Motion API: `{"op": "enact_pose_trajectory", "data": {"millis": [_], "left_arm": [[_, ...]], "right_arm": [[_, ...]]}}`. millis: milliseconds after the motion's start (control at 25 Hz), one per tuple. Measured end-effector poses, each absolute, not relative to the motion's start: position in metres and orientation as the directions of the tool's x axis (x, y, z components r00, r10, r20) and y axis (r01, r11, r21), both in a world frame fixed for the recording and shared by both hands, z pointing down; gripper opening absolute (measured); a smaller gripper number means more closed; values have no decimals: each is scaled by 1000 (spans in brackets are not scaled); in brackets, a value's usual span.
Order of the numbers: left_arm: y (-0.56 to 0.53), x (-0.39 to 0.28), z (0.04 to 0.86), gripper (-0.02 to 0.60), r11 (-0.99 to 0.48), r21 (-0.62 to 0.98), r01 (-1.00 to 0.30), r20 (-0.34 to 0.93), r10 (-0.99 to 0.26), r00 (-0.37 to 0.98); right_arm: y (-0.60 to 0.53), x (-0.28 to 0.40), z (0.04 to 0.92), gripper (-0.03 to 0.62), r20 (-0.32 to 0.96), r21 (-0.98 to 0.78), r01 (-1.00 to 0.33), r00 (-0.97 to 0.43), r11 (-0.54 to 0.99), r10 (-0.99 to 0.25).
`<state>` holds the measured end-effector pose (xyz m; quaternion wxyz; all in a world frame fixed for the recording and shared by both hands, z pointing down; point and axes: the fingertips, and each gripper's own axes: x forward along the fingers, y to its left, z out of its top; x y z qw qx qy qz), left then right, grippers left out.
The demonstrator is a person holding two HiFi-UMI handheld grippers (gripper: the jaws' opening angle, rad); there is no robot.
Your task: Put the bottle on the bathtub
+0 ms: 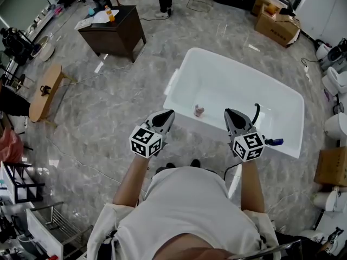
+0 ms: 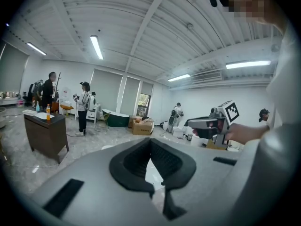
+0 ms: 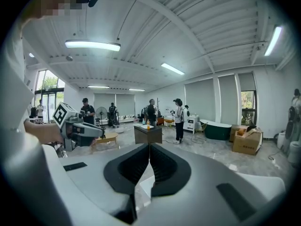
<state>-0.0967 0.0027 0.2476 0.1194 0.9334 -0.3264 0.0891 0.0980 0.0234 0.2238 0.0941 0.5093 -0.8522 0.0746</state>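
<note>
Claws empty by the bathtub (image 1: 238, 91)
Head view: an orange bottle (image 1: 110, 15) is seen on a dark tabletop (image 1: 126, 16), well apart; a pinkish thing (image 1: 199, 111) inside the bathtub cannot be named. Left gripper view: left claw (image 2: 150, 140) pressed together, empty. Right gripper view: right claw (image 3: 149, 146) likewise. Placement is judged unsettled.

The bathtub (image 1: 255, 91) is set mid-floor with a small item (image 1: 199, 111) lying in it by the near wall, the desk (image 1: 116, 34) is placed behind it to the left, cardboard boxes (image 1: 277, 27) are set behind it to the right, and toilets (image 1: 335, 83) are lined along the right edge.
</note>
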Motion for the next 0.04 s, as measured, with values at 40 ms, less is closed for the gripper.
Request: {"op": "enact_pose_trajectory", "data": {"millis": [40], "left_arm": [[4, -95, 248, 8, -759, 165, -629, 243, -587, 772]], "right_arm": [[24, 100, 224, 34, 236, -31, -883, -462, 468, -855]]}}
